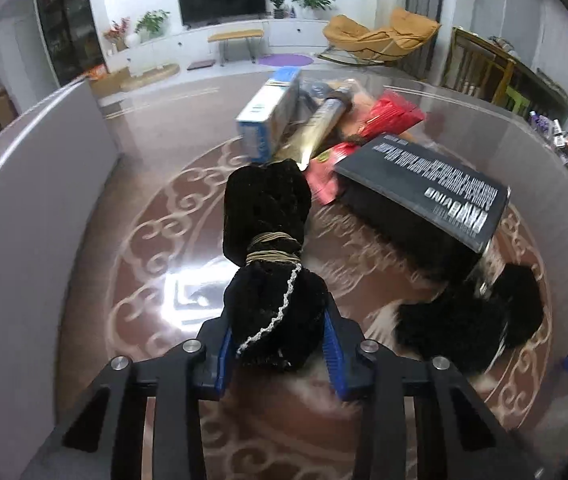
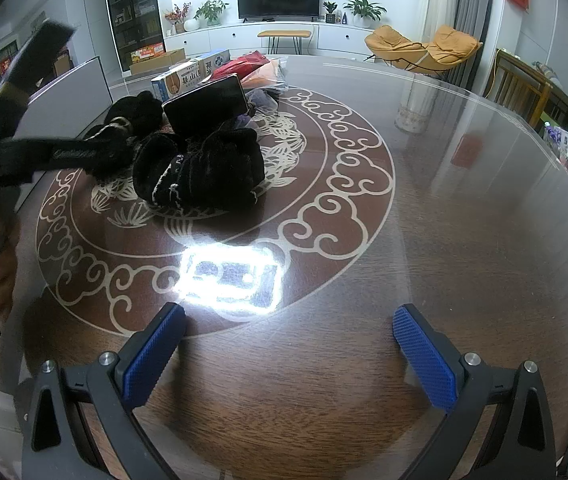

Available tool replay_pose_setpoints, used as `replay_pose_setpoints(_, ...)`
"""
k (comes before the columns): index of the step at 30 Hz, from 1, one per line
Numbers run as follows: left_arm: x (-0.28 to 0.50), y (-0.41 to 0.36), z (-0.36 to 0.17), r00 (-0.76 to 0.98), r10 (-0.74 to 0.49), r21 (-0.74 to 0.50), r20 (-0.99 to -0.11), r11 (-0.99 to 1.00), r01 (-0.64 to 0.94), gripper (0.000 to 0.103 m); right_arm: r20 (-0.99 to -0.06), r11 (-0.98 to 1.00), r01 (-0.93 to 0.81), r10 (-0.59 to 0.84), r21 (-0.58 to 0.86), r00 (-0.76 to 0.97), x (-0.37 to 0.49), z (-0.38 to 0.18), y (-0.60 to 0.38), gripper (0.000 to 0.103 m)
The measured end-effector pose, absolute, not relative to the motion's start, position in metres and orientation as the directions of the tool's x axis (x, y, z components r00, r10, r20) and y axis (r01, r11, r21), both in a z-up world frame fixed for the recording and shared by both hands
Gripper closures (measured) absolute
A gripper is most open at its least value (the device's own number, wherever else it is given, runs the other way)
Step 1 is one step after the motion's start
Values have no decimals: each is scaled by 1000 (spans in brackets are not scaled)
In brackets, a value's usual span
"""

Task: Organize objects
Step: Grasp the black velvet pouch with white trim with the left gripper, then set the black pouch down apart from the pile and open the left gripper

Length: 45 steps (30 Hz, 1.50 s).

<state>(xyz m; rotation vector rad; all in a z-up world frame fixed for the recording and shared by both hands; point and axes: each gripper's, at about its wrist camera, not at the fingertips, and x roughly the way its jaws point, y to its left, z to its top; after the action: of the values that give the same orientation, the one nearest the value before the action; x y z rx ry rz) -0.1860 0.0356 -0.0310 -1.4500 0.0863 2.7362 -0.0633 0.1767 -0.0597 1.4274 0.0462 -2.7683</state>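
Transport step: you are carrying the black bundle [image 1: 271, 264], tied with tan cord, clamped in the left gripper [image 1: 279, 354] above the table [image 2: 464, 208]; next you need a set-down spot. Right gripper [image 2: 288, 350] is gaping wide, holding nothing. Lettering on the black box [image 1: 424, 188] is blurring beyond reading.

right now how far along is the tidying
Early, judging by the table. Nothing looks sorted yet: the black box, blue box, red packets and gold tube lie heaped together. In hand: the left gripper is shut on a black tied bundle. The right gripper is open over bare table. Left: another bundle and the whole heap.
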Motion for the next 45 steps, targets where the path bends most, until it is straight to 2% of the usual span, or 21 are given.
replay_pose_setpoints(8,-108,7,-35,-562,-8,59,-827,-996,-74,65,-815,-999,37,-10,-14,-580,-63,-60,177,0)
replay_pose_setpoints(12,-80,-6,-38,-584,33,16,-811,-997,-78,58,-815,-999,37,-10,-14,-580,-63,-60,177,0)
replay_pose_setpoints(14,-77,-7,-40,-599,28,16,-801,-998,-68,45,-815,-999,37,-10,-14,-580,-63,-60,177,0)
replay_pose_setpoints(18,-85,-12,-43,-597,30,-4,-802,-999,-45,27,-815,-999,37,-10,-14,-580,-63,-60,177,0)
replay_pose_setpoints(20,-89,-6,-45,-586,27,5,-810,-999,-53,9,-815,-999,36,-10,-14,-580,-63,-60,177,0)
replay_pose_setpoints(23,-93,-5,-49,-571,22,7,-821,-999,-48,0,-815,-999,36,-10,-14,-580,-63,-60,177,0)
replay_pose_setpoints(45,-91,-9,-49,-575,15,3,-818,-1000,-30,0,-815,-999,35,-9,-14,-580,-63,-60,177,0)
